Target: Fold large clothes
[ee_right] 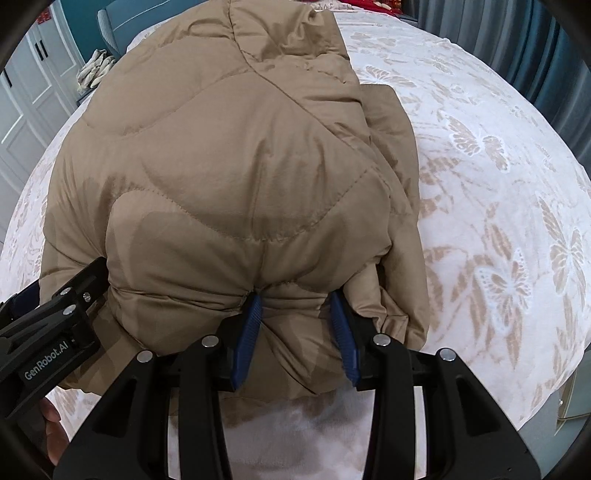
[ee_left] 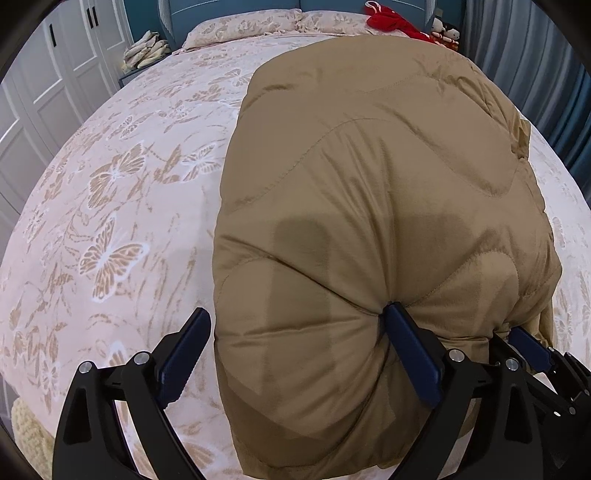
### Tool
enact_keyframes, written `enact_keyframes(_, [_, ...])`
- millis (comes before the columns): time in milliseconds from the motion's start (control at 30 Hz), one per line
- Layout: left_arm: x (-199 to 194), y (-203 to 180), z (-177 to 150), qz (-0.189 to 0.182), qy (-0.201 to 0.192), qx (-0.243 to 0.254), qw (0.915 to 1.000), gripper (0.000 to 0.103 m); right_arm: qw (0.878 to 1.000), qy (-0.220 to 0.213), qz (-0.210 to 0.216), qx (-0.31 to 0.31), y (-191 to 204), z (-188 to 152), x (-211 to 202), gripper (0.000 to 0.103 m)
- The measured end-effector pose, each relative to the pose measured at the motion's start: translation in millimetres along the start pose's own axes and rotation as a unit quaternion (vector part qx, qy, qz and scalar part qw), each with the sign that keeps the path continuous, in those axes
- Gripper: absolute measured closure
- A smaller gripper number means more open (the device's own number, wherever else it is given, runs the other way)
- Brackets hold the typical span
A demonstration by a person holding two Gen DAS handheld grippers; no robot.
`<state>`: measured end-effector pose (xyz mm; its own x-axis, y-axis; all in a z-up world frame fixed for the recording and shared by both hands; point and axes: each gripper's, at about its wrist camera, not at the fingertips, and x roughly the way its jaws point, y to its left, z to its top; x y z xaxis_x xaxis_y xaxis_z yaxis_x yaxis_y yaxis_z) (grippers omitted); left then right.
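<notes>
A tan quilted puffer jacket (ee_left: 369,184) lies bunched on the butterfly-print bedspread (ee_left: 110,192). My left gripper (ee_left: 295,312) stands wide open at the jacket's near left edge. Its left finger (ee_left: 184,354) is over bare bedspread and its right finger (ee_left: 410,350) dents the padding, so nothing is pinched. My right gripper (ee_right: 295,297) is shut on a thick fold of the jacket's (ee_right: 240,166) near hem, with blue pads (ee_right: 247,332) on both sides of the fold. The right gripper (ee_left: 528,347) also shows at the jacket's lower right in the left wrist view.
Pillows (ee_left: 240,26) lie at the head of the bed, with a red cloth (ee_left: 391,20) and plush dolls (ee_left: 445,31) beside them. White wardrobe doors (ee_left: 55,92) stand at left and blue curtains (ee_left: 535,55) at right. Bare bedspread (ee_right: 498,184) lies right of the jacket.
</notes>
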<state>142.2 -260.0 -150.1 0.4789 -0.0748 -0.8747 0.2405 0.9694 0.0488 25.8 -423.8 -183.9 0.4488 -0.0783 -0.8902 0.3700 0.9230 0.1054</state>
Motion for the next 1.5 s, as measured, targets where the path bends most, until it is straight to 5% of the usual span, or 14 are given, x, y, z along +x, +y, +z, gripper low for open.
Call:
enact_keyframes(100, [-5.3, 3.5, 2.8, -0.011, 0.005, -0.004, 0.9999, 0.008, 1.000, -0.006, 0.001, 0.005, 0.1, -1.5, -9.6, 0.064])
enact_keyframes(167, [-11.7, 18.2, 8.6, -0.061, 0.025, -0.029, 0.9974, 0.011, 0.999, -0.022, 0.017, 0.020, -6.5, -1.2, -30.6, 0.056])
enact_keyframes(300, [-19.6, 72.8, 25.1, -0.149, 0.031, -0.127, 0.9802, 0.012, 0.993, -0.093, 0.026, 0.066, -34.1, 4.6, -76.7, 0.013])
enact_keyframes(400, [-3.5, 102.8, 40.7, -0.171, 0.038, -0.170, 0.9698, 0.011, 0.992, -0.087, 0.032, 0.091, -54.1, 15.8, -70.7, 0.011])
enact_keyframes(433, [6.1, 108.7, 43.8, -0.188, 0.045, -0.183, 0.9639, 0.011, 0.991, -0.066, 0.045, 0.103, -60.9, 20.9, -57.3, 0.011])
enact_keyframes(533, [41.4, 124.3, 46.4, -0.282, 0.079, -0.248, 0.9236, 0.009, 0.985, -0.003, 0.103, 0.141, -73.1, 25.0, -9.5, 0.009])
enact_keyframes(600, [55.0, 125.7, 44.9, -0.317, 0.092, -0.272, 0.9038, 0.007, 0.976, 0.012, 0.133, 0.171, -77.3, 22.4, 9.0, 0.005])
enact_keyframes(767, [70.4, 99.1, 47.3, -0.375, 0.102, -0.259, 0.8844, 0.005, 0.954, -0.001, 0.209, 0.216, -78.8, 15.9, 30.4, 0.005])
enact_keyframes(833, [70.1, 88.3, 55.1, -0.372, 0.104, -0.245, 0.8892, 0.005, 0.946, 0.003, 0.236, 0.223, -70.1, 17.3, 36.3, 0.009])
enact_keyframes(933, [58.8, 85.1, 72.3, -0.370, 0.080, -0.212, 0.9008, 0.013, 0.930, 0.007, 0.288, 0.229, -48.6, 24.0, 43.2, 0.037])
enact_keyframes(1100, [30.9, 116.4, 108.7, -0.333, 0.007, -0.143, 0.9321, 0.026, 0.950, -0.031, 0.272, 0.149, 23.1, 49.5, 32.9, 0.070])
enact_keyframes(1333, [23.4, 207.8, 156.5, -0.271, -0.077, -0.092, 0.9551, 0.028, 0.965, -0.058, 0.254, 0.022, 153.3, 105.0, 44.8, 0.074])
enact_keyframes(1500, [57.0, 276.7, 156.9, -0.280, -0.089, -0.144, 0.9450, 0.028, 0.968, -0.072, 0.240, -0.029, 226.4, 132.2, 62.1, 0.074])
